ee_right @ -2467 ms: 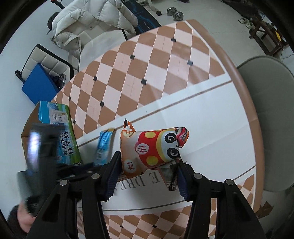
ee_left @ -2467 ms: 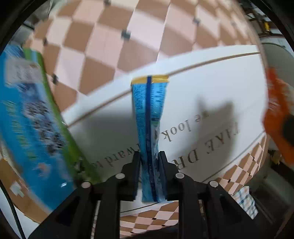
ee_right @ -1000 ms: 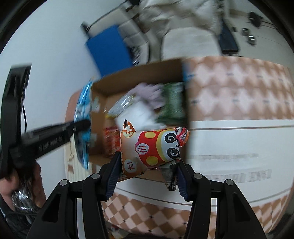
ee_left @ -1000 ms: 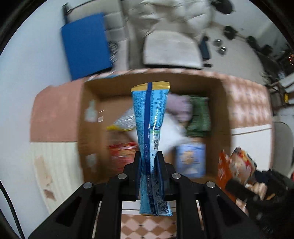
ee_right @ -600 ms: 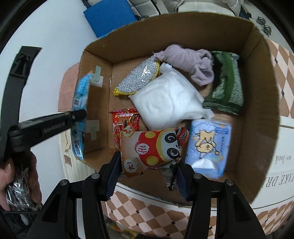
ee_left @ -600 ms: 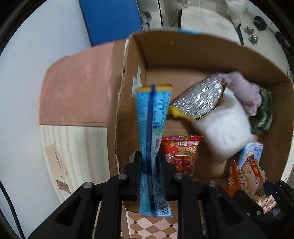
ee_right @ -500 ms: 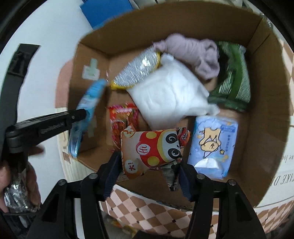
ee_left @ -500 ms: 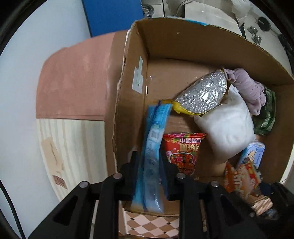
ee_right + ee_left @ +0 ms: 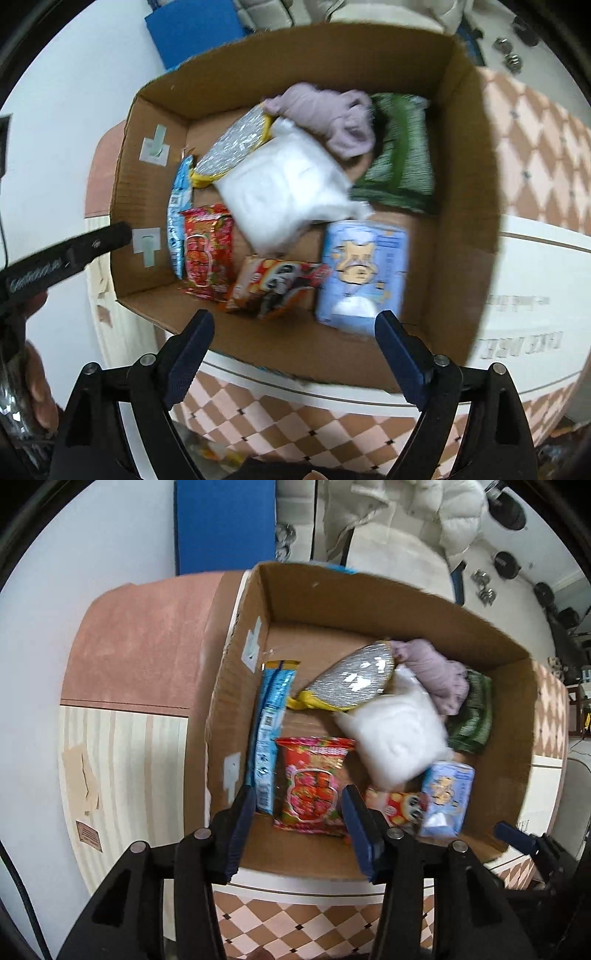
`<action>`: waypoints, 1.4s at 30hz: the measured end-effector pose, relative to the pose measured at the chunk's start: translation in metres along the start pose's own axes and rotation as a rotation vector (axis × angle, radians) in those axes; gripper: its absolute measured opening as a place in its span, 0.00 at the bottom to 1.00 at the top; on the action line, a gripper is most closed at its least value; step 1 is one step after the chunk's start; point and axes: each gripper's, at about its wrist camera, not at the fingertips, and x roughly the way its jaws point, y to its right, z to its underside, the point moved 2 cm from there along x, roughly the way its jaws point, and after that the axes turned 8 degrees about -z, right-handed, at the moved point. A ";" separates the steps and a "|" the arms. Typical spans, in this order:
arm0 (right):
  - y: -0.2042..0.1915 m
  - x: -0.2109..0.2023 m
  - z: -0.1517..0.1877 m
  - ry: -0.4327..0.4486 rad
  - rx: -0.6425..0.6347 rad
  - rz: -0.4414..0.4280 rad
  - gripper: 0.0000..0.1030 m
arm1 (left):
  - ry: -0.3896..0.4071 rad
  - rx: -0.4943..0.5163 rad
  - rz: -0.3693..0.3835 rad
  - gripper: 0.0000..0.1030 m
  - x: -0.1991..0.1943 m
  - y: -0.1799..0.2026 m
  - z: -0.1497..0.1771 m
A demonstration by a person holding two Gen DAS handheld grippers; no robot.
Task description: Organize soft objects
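Cardboard box [image 9: 465, 221] at centre frame holds both snack packets; with both my tongs, left gripper [image 9: 299, 823] and right gripper [image 9: 295, 343], wide and empty, I should lift straight clear.

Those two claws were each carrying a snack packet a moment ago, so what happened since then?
Both let go. The left gripper opened, and its blue packet now lies along the cardboard box's left wall. The right gripper opened too, dropping the orange panda bag beside the red packet. The white pouch and the other contents stayed put.
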 end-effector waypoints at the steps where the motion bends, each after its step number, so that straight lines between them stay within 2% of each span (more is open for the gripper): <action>1: 0.001 -0.007 0.002 0.016 -0.002 0.014 0.88 | 0.015 -0.004 0.006 0.45 -0.004 0.002 0.005; 4: 0.006 -0.028 0.011 0.066 -0.006 0.057 0.88 | 0.068 -0.013 0.021 0.48 -0.018 0.008 0.026; 6: 0.007 -0.039 0.020 0.096 -0.010 0.075 0.88 | 0.099 -0.019 0.027 0.64 -0.026 0.010 0.037; 10: 0.006 -0.060 0.035 0.157 -0.022 0.127 0.89 | 0.174 -0.011 -0.011 0.80 -0.042 0.013 0.053; 12: 0.005 -0.070 0.043 0.183 -0.023 0.141 0.97 | 0.199 -0.006 -0.014 0.87 -0.049 0.014 0.060; 14: 0.003 -0.079 0.051 0.213 -0.023 0.157 1.00 | 0.211 0.006 -0.017 0.94 -0.053 0.014 0.064; 27: -0.005 -0.125 0.085 0.322 -0.010 0.209 1.00 | 0.327 0.026 -0.014 0.95 -0.104 0.015 0.093; 36: -0.035 -0.204 0.136 0.451 -0.065 0.190 1.00 | 0.439 0.018 0.013 0.95 -0.181 0.010 0.135; 42: -0.056 -0.253 0.174 0.537 -0.113 0.221 1.00 | 0.518 0.021 -0.002 0.95 -0.226 0.006 0.162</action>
